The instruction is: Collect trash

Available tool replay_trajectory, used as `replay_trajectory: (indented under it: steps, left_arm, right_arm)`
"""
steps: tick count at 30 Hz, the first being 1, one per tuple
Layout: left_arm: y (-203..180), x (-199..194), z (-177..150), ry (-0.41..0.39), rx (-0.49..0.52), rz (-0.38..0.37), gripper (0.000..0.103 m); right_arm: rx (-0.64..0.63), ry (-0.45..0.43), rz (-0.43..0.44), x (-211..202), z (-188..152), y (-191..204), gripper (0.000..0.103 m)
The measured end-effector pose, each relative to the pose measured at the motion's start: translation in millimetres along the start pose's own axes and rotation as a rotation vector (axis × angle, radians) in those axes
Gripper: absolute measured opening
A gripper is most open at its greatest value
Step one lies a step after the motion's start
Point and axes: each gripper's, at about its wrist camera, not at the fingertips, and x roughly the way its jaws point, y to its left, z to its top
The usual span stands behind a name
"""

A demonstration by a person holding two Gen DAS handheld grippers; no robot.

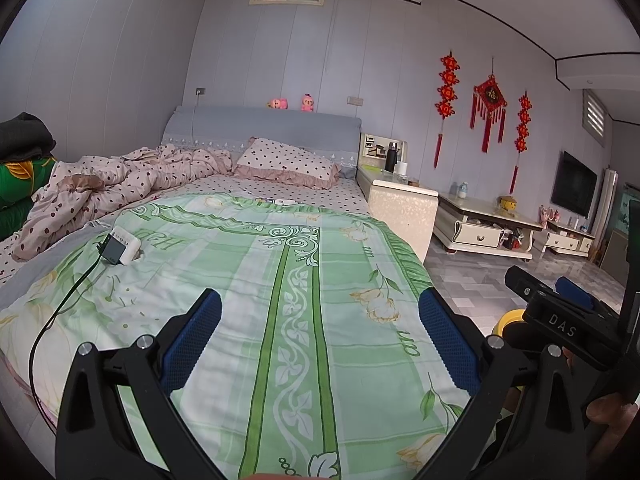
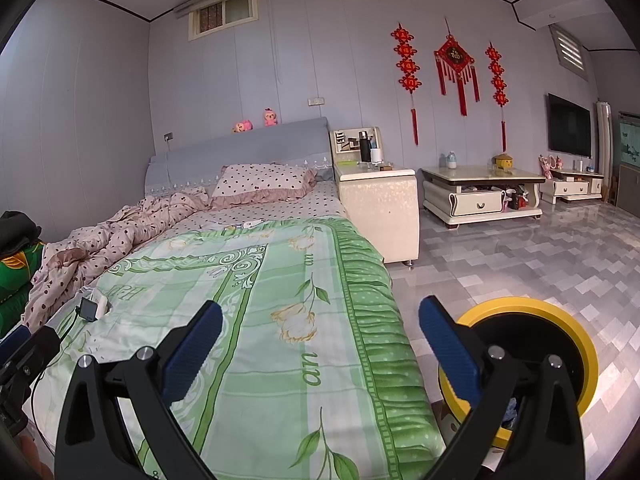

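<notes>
Bin (image 2: 520,308) upright beside bed (image 2: 256,320), mouth facing up.

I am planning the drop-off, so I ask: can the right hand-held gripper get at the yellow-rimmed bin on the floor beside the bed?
Probably yes. The right hand-held gripper is open and empty, and the yellow-rimmed bin stands just under its right finger, on the floor beside the bed. Nothing visible lies between them.

Black hand-held gripper (image 1: 320,340) frames, blue dimpled pads (image 1: 192,344), silver screws, "DAS" lettering, perhaps bare fingertips.
</notes>
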Motion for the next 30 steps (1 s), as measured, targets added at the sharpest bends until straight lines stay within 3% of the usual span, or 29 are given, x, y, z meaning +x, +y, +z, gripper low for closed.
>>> replay_trajectory:
  steps: [30]
  left_arm:
    - [-1.7, 1.5, -2.4, 0.005, -0.001, -0.007, 0.095]
  right_arm:
    - [0.009, 0.017, 0.003, 1.1, -8.2, 2.6, 0.095]
